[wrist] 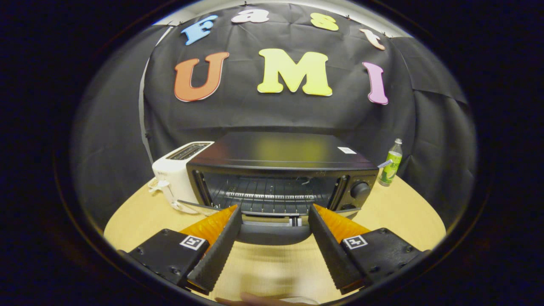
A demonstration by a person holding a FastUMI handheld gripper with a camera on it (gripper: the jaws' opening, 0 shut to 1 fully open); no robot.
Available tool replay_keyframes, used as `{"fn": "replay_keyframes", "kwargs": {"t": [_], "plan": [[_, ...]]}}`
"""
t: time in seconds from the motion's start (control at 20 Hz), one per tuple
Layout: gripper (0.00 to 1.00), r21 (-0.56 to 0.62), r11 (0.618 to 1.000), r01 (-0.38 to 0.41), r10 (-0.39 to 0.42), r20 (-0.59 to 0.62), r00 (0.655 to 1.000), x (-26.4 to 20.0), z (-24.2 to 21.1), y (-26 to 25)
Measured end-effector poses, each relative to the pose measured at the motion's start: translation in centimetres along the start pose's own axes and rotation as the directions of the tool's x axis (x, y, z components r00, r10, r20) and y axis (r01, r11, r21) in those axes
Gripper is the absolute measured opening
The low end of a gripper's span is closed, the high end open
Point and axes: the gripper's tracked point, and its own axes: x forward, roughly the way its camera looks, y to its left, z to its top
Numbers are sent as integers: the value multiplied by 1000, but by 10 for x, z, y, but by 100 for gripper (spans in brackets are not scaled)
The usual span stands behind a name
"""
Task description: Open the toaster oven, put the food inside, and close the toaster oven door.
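A black toaster oven [280, 157] stands on the wooden table [395, 208] just ahead of me. Its door [272, 231] hangs folded down toward me, and the wire rack [272, 195] inside shows with nothing on it. My gripper [274, 207] is open, its fingers spread wide. The door's dark handle edge lies between them, and neither finger touches it. Close under the gripper sits a blurred brownish shape [259, 299] beside a pale rim. I cannot tell what it is.
A white slot toaster [174, 176] stands against the oven's left side. A green bottle [391, 165] stands to the right of the oven near the black cloth wall. The oven's control knobs [360, 190] sit on its right front.
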Motion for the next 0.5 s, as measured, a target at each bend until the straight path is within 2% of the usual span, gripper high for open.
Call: {"fn": "replay_keyframes", "kwargs": {"t": [0.3,0.5], "plan": [[100,1,1000,21,-21,-15,1000,-18,-47,3],[100,4,1000,22,-22,-88,996,-23,-79,5]]}}
